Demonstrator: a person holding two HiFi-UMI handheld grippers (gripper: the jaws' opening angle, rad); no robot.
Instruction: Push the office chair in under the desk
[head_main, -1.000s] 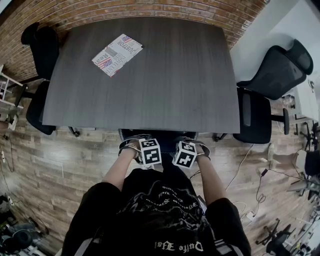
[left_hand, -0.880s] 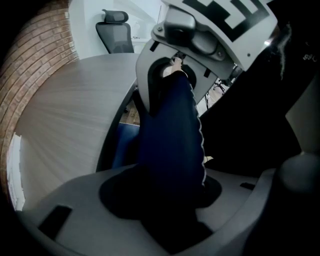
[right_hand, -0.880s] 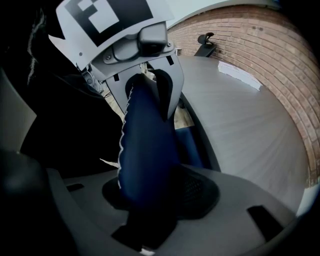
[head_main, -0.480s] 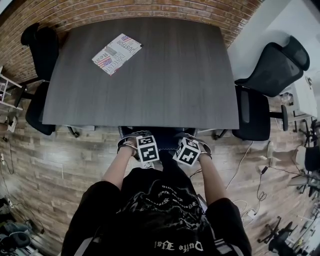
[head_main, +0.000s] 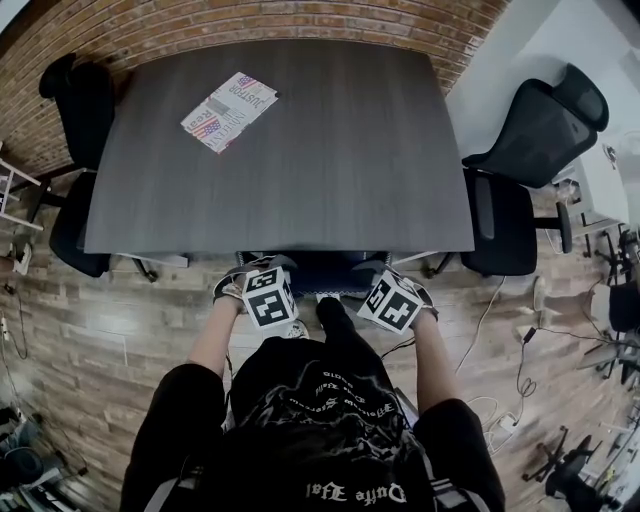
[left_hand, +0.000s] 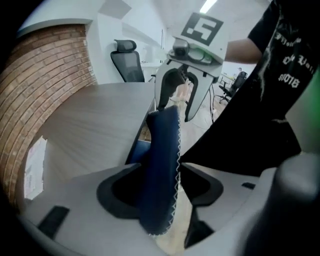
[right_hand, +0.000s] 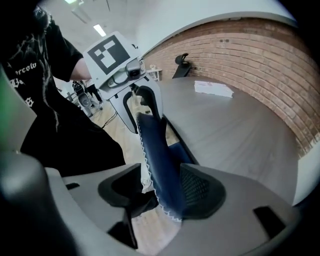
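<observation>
Office chair (head_main: 325, 272) at desk (head_main: 300, 160) — magazine (head_main: 229, 110), black chairs (head_main: 535, 130) nearby

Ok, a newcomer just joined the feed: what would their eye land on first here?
A broad dark grey wood-grain desk fills the middle of the head view, with a folded printed paper near its far left corner. At its near edge stands the navy padded chair back with white stitching, between the jaws of the left tool and right tool, which have just been opening and do not clamp it.
</observation>
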